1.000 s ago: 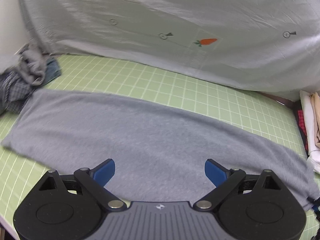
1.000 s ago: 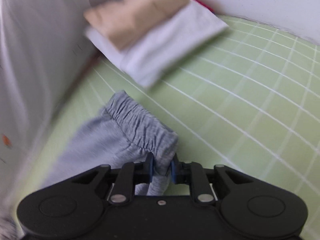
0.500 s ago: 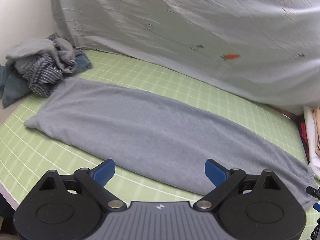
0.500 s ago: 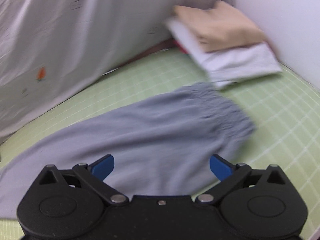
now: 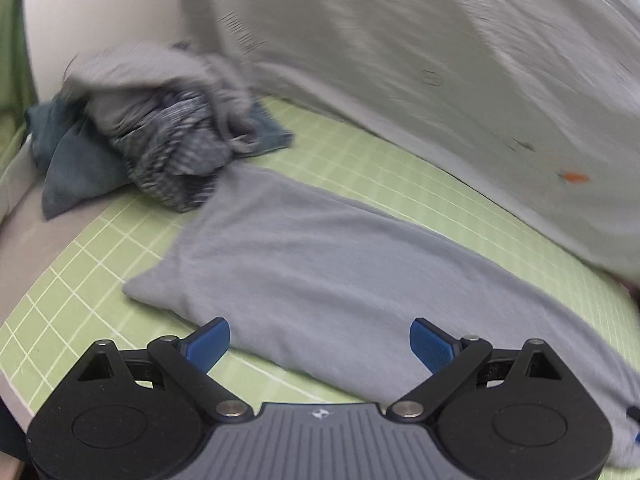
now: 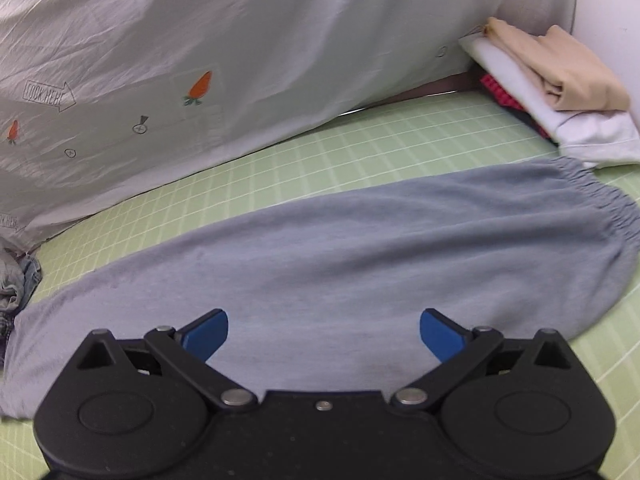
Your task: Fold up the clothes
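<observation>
Grey sweatpants point(image 6: 360, 248), soft knit, already folded leg over leg into one long strip, lie flat on the green grid-lined cutting mat point(image 6: 400, 140). Long axis runs left-right across both views: elastic waistband point(image 6: 600, 200) at the right end, leg cuffs point(image 5: 160, 284) at the left.

Left gripper point(image 5: 319, 340): blue-padded jaws wide apart, nothing between them, hovering over the cuff end. Near cuff corner lies just ahead and left of its left pad. Left-wrist view is motion-blurred.

Right gripper point(image 6: 323, 332): jaws have just been opening and now stand fully apart, nothing between them. It hovers over the strip's near edge around mid-length. Waistband lies up and to the right of its jaws.

Key relation, as I read it: next fold goes along the long axis, one end carried over to the other. Left gripper is nearer the cuffs, right gripper nearer the waistband. Either end has to be pinched at its corners, across the short width.

Surroundings: crumpled pile of unfolded grey, striped and blue clothes point(image 5: 160, 136) touches the strip's far-left corner. Stack of folded beige and white garments point(image 6: 552, 92) sits just beside the waistband. Risk: snagging either pile during the fold.

Writing: pale grey backdrop sheet with orange carrot prints point(image 6: 200, 40) carries an arrow label reading "LOOK HERE" point(image 6: 48, 96). Second partial label at the left edge, unreadable. No brand legible on either gripper.
</observation>
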